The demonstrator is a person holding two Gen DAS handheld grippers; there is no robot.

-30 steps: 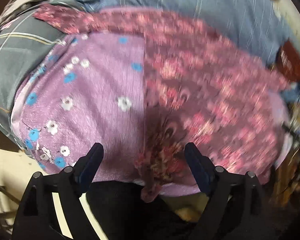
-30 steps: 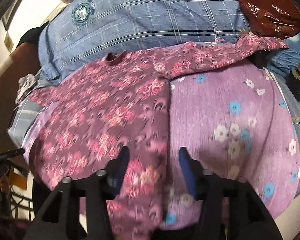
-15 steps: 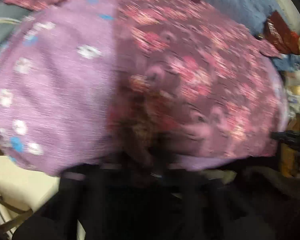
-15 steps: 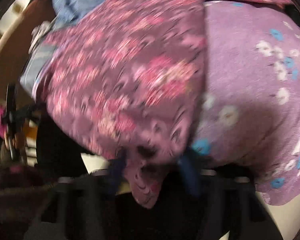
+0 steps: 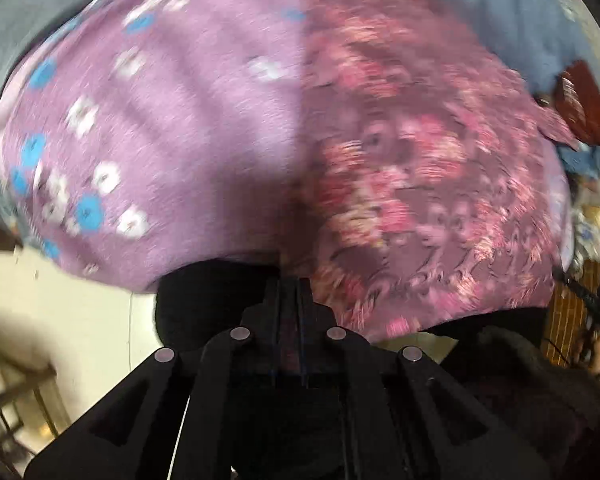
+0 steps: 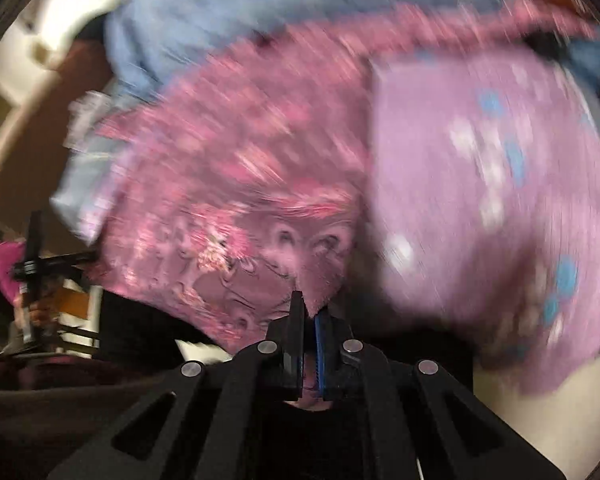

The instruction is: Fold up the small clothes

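In the left wrist view, the left gripper (image 5: 288, 300) is clamped on the near hem of the pink floral garment (image 5: 420, 168), which spreads far and right over a lilac flowered cloth (image 5: 172, 120). In the right wrist view, the right gripper (image 6: 309, 320) pinches the same garment's (image 6: 240, 208) near edge; the lilac cloth (image 6: 480, 184) lies right.

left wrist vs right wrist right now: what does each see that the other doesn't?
Only the left wrist view shows a dark red glossy packet at the far right, and the left gripper, shut on the hem of the maroon pink-floral garment.

Only the right wrist view shows a brown curved furniture edge at left, and the right gripper, shut on the same garment's hem.

Both show the lilac cloth with blue and white flowers under the garment and blue checked bedding behind. Both are motion-blurred.
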